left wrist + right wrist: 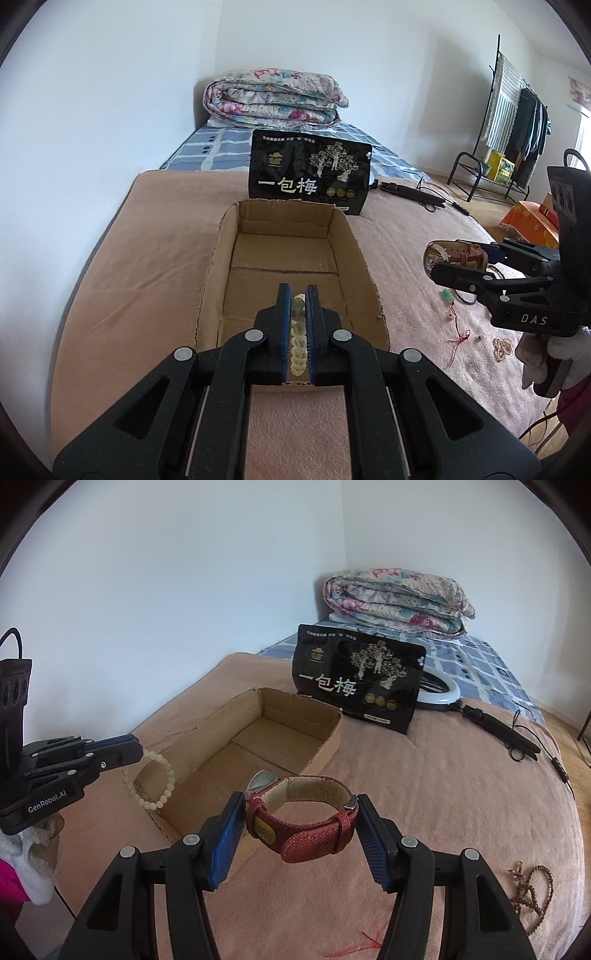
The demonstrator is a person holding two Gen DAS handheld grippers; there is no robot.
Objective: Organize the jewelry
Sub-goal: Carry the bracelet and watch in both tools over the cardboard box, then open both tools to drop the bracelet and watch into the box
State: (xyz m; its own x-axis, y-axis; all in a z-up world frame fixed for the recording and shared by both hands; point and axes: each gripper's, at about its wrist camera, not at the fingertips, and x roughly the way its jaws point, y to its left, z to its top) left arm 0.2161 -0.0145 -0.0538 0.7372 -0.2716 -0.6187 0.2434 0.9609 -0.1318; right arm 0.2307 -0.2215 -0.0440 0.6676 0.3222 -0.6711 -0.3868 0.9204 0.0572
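Left wrist view: the left tongs pinch a pale bead bracelet over the near end of the cardboard box, probably to drop it in.

Right wrist view: the right tongs squeeze a red watch just beside the box, likely going in next.

Cardboard box open-topped, floor bare, free entry from above. Black snack bag stands upright at its 12 o'clock wall, blocking that side. Blanket at 3 o'clock mostly open (loose beads, red thread).
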